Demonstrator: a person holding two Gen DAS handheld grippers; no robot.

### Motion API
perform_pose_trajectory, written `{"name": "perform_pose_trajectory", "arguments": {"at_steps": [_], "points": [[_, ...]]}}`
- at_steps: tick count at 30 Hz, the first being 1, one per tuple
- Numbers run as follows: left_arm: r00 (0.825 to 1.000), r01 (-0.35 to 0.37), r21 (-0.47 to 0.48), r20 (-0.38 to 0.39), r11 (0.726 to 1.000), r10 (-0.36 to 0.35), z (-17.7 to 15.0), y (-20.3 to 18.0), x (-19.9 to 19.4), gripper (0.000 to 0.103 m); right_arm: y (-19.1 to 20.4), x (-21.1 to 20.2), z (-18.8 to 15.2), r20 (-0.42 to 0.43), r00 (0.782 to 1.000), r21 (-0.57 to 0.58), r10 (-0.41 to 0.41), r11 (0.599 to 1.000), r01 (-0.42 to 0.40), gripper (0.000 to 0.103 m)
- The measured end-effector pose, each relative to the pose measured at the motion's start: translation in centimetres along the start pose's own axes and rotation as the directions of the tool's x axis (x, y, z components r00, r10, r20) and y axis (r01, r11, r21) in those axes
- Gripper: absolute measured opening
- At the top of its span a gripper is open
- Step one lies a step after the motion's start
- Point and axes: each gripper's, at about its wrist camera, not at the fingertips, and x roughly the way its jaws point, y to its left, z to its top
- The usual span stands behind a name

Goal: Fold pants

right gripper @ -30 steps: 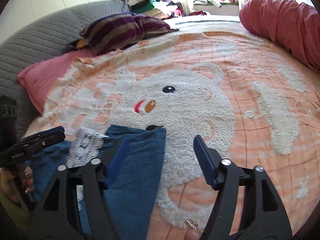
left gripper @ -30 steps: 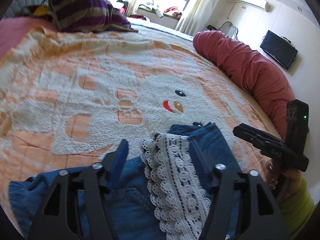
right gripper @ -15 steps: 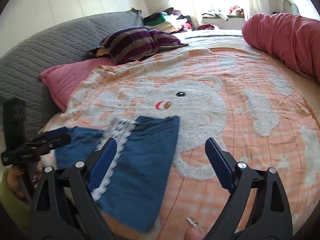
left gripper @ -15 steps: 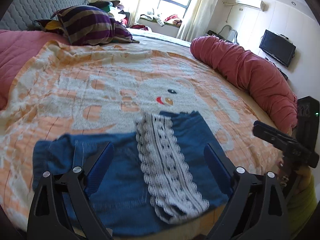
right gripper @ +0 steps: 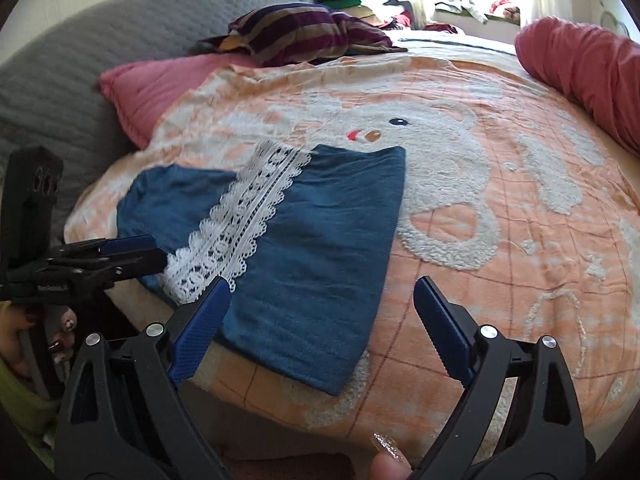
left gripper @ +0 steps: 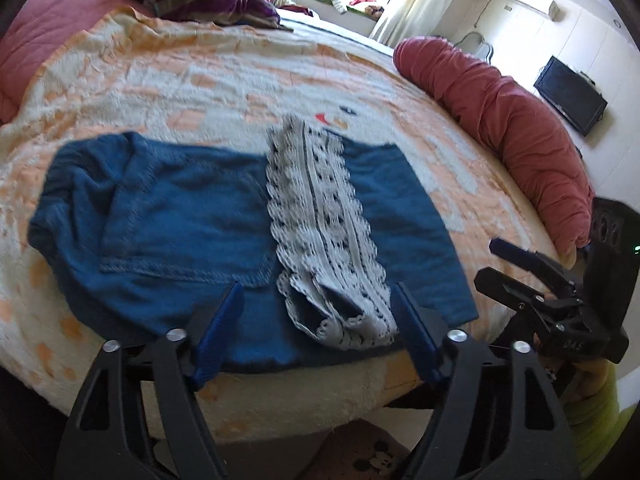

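Blue denim pants [left gripper: 192, 220] lie folded flat near the front edge of the bed, with a white lace hem band [left gripper: 324, 232] lying across the middle. They also show in the right wrist view [right gripper: 320, 232], with the lace [right gripper: 244, 216] to the left. My left gripper [left gripper: 316, 332] is open and empty, held above the pants' near edge. My right gripper [right gripper: 320, 320] is open and empty, held above the near right part of the pants. Each gripper shows in the other's view, the right one [left gripper: 520, 264] and the left one [right gripper: 120, 256].
An orange and white bear blanket [right gripper: 500, 184] covers the bed. A red bolster [left gripper: 500, 120] lies along the right side. A pink pillow [right gripper: 160, 84], a striped cushion [right gripper: 304, 32] and a grey headboard [right gripper: 80, 60] stand at the back left. A wall TV [left gripper: 570, 100] hangs at the right.
Both grippers have pulled back and up from the pants, open and empty. The pants now lie wholly in view on the blanket.
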Motion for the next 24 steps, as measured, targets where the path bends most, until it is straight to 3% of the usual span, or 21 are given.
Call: {"name": "perform_pose_trajectory", "arguments": {"at_steps": [2, 4, 8, 12, 24], "points": [[1.000, -0.014, 0.012, -0.009, 1.000, 0.014, -0.4, -0.4, 0.6, 0.030, 0.4, 0.3, -0.3, 0.000, 1.000, -0.018, 0.003, 1.000, -0.003, 0.087], [0.997, -0.070, 0.055, -0.017, 0.996, 0.071, -1.0, -0.9, 1.3, 0.023, 1.1, 0.6, -0.6, -0.001, 1.000, -0.050, 0.012, 0.999, -0.012, 0.080], [0.996, -0.083, 0.065, -0.028, 0.994, 0.085, -1.8, -0.5, 1.7, 0.023, 1.9, 1.9, -1.2, -0.046, 0.999, -0.116, -0.008, 0.993, 0.003, 0.073], [0.996, -0.089, 0.072, -0.026, 0.993, 0.091, -1.8, -0.5, 1.5, 0.025, 0.6, 4.1, -2.2, -0.140, 0.990, -0.076, -0.031, 0.997, 0.020, 0.071], [0.994, -0.107, 0.082, 0.029, 0.991, 0.105, -0.3, -1.6, -1.6, 0.048, -0.1, 2.0, -1.4, -0.052, 0.998, -0.016, 0.019, 1.000, -0.019, 0.073]]}}
